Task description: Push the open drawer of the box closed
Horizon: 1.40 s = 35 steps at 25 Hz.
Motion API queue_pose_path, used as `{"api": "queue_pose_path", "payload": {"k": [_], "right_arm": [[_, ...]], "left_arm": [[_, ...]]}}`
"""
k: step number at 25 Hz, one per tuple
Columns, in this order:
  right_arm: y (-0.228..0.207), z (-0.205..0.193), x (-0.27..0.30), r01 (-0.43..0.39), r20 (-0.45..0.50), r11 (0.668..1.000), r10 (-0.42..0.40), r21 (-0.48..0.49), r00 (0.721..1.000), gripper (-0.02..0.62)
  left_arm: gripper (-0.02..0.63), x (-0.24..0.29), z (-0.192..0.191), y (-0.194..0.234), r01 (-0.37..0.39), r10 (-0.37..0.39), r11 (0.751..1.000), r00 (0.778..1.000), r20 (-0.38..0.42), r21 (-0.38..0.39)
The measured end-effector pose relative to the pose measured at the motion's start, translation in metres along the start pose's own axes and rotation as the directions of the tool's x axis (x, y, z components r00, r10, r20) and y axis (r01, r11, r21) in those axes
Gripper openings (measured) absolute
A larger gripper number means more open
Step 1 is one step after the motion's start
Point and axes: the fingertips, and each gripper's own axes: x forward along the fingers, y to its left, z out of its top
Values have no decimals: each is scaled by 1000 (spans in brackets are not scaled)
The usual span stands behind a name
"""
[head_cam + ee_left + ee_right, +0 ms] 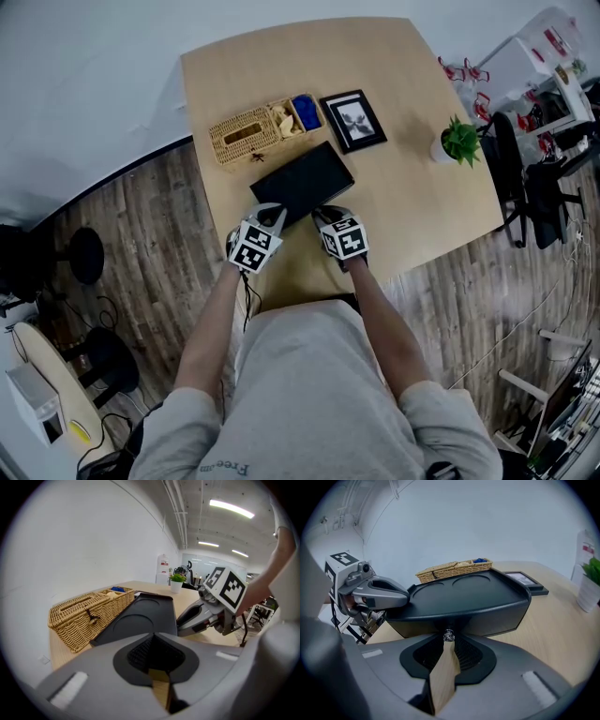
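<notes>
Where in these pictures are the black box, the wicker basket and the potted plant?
black box (302,183), head view, on the middle of its flat top.
wicker basket (77,625), left gripper view, on its woven side.
potted plant (459,139), head view, on its green leaves.

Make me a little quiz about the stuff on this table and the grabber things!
1. Pick one: what lies between the woven basket and the right gripper?
A) a black box
B) a red cup
C) a stack of books

2. True or false: the green plant stands on top of the picture frame.

3. Fill the gap: the right gripper's jaw tips are right at the small silver ____ on the front of the black box.

Key: 1 A. 2 False, because the plant stands on the table apart from the frame. 3 knob.
</notes>
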Motion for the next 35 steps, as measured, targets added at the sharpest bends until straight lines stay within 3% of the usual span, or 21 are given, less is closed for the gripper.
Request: {"api": "queue_pose_path", "payload": {"k": [13, 24, 30, 35], "right_arm": [[1, -4, -18, 26, 23, 999, -27, 23, 999, 77], [-3, -7, -61, 78, 109, 995, -84, 59, 990, 77], [-2, 4, -78, 110, 200, 991, -124, 81, 972, 77], [6, 4, -89, 124, 238, 987, -146, 104, 960, 77]], "left_arm": [[52, -7, 0, -9, -5, 4, 1000, 1000, -28, -31], [52, -33, -6, -35, -98, 104, 987, 994, 44, -126], [52, -47, -8, -43, -162, 177, 971, 981, 76, -177], [52, -59, -12, -51, -175, 195, 964, 977, 84, -201]]}}
